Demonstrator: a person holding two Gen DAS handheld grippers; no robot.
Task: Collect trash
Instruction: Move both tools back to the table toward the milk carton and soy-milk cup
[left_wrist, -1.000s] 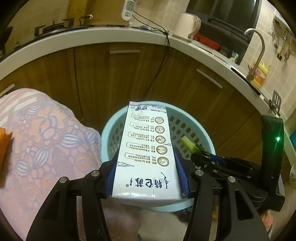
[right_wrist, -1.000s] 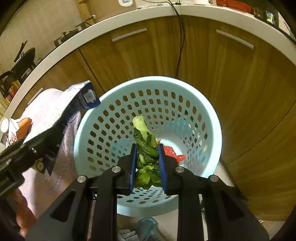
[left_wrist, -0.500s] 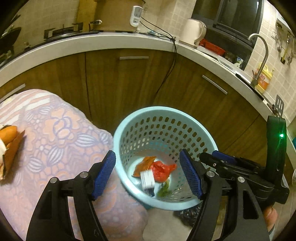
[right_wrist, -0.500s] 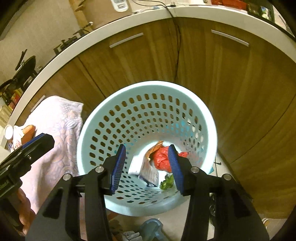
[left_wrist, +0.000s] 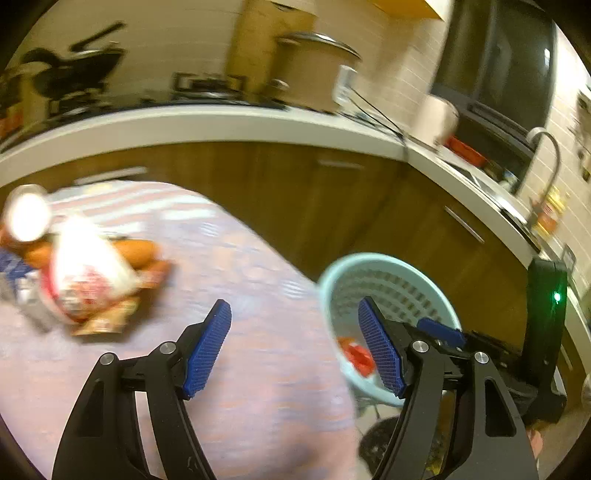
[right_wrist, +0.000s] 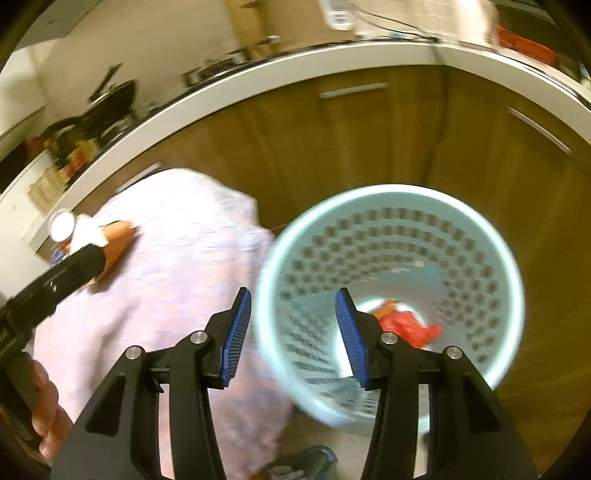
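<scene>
Both grippers empty, jaws apart: left gripper (left_wrist: 295, 347) over floral tablecloth (left_wrist: 258, 258), right gripper (right_wrist: 293, 332) above blue basket (right_wrist: 513, 295)

The top of the blue basket (right_wrist: 391, 195) is wide open, so a gripper can go straight down into it. Only some red trash (right_wrist: 410, 326) lies at the bottom. The basket stands just beside the table (left_wrist: 258, 332) with the flowery cloth. Brown cupboards (right_wrist: 369, 140) close off the far side. On the table, a pile of wrappers (left_wrist: 88, 280) sits well apart from the basket, with bare cloth in between.
</scene>
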